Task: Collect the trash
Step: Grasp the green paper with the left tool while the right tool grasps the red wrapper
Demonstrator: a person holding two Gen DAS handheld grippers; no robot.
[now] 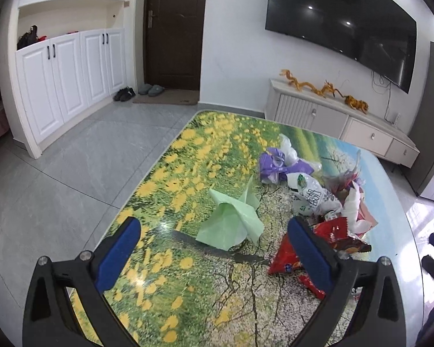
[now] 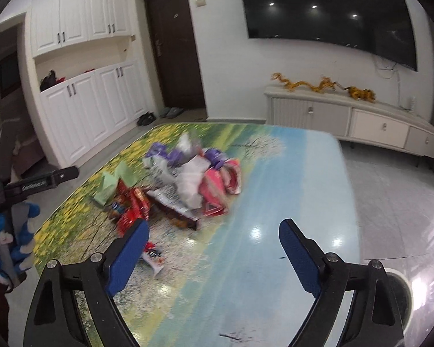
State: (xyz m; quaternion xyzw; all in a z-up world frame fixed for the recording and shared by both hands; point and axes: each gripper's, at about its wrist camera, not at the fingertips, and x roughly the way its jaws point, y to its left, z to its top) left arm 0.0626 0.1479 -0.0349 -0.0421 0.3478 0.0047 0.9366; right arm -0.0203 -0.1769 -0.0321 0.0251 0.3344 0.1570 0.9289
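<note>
Two blue-padded black claws are hovering over a glossy tabletop (image 1: 165,263) printed with yellow flowers and a blue-sky landscape. The left claw (image 1: 214,241) is standing wide apart and holding nothing, with a crumpled pale green plastic bag (image 1: 231,219) lying between and just beyond its fingers and a red foil snack wrapper (image 1: 286,257) beside its right finger. The right claw (image 2: 214,238) is likewise gaping apart and empty, facing a heap of purple, white and pink plastic bags (image 2: 193,173) sitting mid-tabletop, near a small striped wrapper scrap (image 2: 154,256).
</note>
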